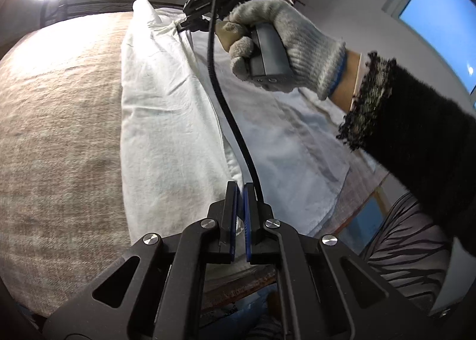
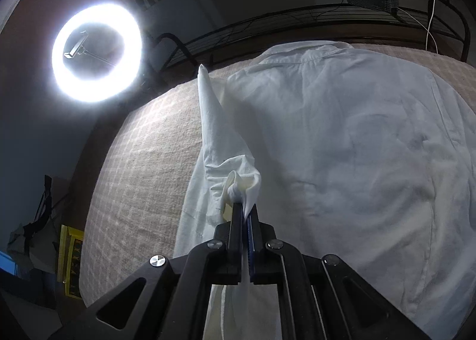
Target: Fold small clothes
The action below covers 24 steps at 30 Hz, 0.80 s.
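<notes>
A white shirt [image 2: 342, 137] was found spread on a beige cloth-covered table [image 1: 59, 131], with its collar toward the far edge. One side of the shirt had been lifted and drawn over the body of the garment, so that a raised fold [image 1: 166, 108] was seen running from the far end to the near end.

The right gripper [image 2: 244, 209] was observed pinching a bunched piece of the shirt's edge, with white fabric pressed between its blue-lined pads [image 2: 251, 230] and puffing out above the tips. From that point a taut ridge of cloth was seen rising to a peak toward the far edge of the table.

The left gripper [image 1: 240, 188] was noted at the near end of the fold, its jaws drawn nearly together with white fabric visible in the narrow slot between them; the shirt edge appeared to be nipped there.

In the left wrist view, a hand in a grey knitted glove [image 1: 285, 45] with a dark sleeve [image 1: 416, 137] was recorded holding the right gripper's handle, and a black cable [image 1: 226, 102] was seen trailing down across the shirt.

A lit ring lamp [image 2: 95, 51] was noted beyond the table, beside a dark metal rack [image 2: 297, 21].
</notes>
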Motion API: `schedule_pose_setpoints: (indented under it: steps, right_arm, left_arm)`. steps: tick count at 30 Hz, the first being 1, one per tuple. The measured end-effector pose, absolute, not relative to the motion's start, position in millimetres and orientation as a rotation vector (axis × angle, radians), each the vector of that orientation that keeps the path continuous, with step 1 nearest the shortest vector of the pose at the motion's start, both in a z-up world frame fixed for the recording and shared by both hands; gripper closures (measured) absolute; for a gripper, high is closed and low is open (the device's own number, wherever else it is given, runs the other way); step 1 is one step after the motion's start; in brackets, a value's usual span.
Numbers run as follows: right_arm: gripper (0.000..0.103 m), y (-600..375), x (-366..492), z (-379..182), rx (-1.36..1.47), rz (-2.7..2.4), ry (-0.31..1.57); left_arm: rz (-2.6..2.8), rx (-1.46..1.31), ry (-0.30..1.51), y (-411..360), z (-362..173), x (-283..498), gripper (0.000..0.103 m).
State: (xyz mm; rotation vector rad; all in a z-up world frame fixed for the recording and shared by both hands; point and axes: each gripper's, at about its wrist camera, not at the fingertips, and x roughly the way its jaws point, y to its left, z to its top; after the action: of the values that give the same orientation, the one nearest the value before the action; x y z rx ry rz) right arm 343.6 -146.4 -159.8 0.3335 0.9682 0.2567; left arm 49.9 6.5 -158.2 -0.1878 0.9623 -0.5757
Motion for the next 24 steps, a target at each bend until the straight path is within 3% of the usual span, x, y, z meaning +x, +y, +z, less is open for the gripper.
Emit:
schedule_pose_setpoints:
  steps: [11,13,14,16,24]
  right_arm:
    - [0.101,-161,345,-195,0.296,0.164,1.044]
    - [0.094,-159,343,-193,0.292,0.180,1.049]
    - [0.077,-159,342,-191,0.290,0.194,1.049]
    - [0.060,-161,337,-182,0.262,0.181,1.031]
    - [0.061,-187,296,-138,0.262,0.214,0.927]
  left_arm:
    - [-0.580,-0.145,1.009,7,-163,45,0.101]
    - [-0.588,-0.126,1.014,9,-162,38,0.101]
    - [-0.594,-0.119,1.020,13,-160,32,0.101]
    - [-0.598,-0.105,1.018,15,-158,20,0.101]
    - [-0.558,-0.063,0.950,43,-136,-8,0.101]
